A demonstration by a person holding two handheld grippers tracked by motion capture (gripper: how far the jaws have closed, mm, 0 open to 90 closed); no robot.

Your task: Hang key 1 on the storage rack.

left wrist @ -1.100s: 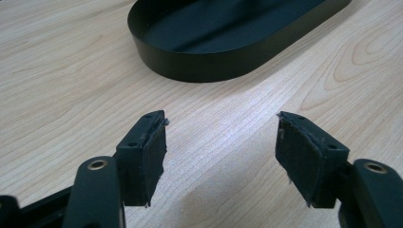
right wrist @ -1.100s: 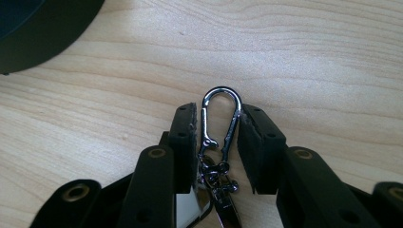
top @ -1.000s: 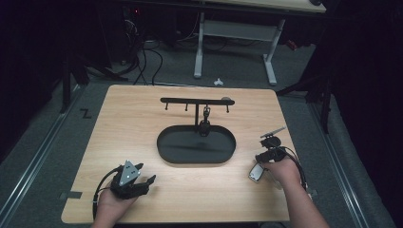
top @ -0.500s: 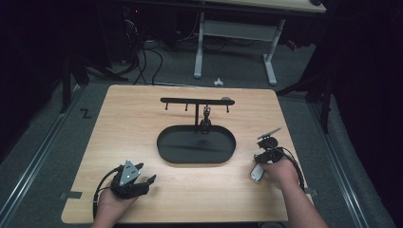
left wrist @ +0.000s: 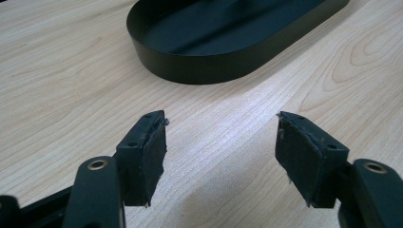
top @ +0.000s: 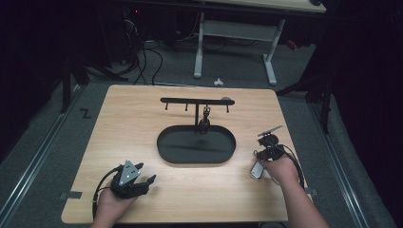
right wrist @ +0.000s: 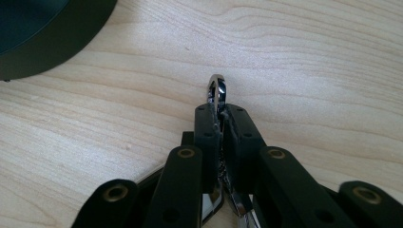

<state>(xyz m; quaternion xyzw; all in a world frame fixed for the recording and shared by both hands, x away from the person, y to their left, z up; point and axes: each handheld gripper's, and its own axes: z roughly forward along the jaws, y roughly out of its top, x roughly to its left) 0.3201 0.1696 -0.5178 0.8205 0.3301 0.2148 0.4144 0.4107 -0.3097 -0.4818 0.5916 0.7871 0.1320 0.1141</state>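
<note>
a metal key ring clip (right wrist: 217, 92) sits pinched between the closed jaws of the right gripper (right wrist: 219, 114), low over the wooden table (top: 142, 118) right of the black oval tray (top: 196, 145). that thin hold could slip, dropping it. the left gripper (left wrist: 221, 142) rests near-left, jaws wide, empty.

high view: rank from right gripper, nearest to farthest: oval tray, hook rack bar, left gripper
1. Oval tray: black, mid-table, just left of the right gripper.
2. Hook rack bar: raised on a post behind the tray, toward the table's far edge.
3. Left gripper: near-left corner, across the table, jaws apart.
</note>
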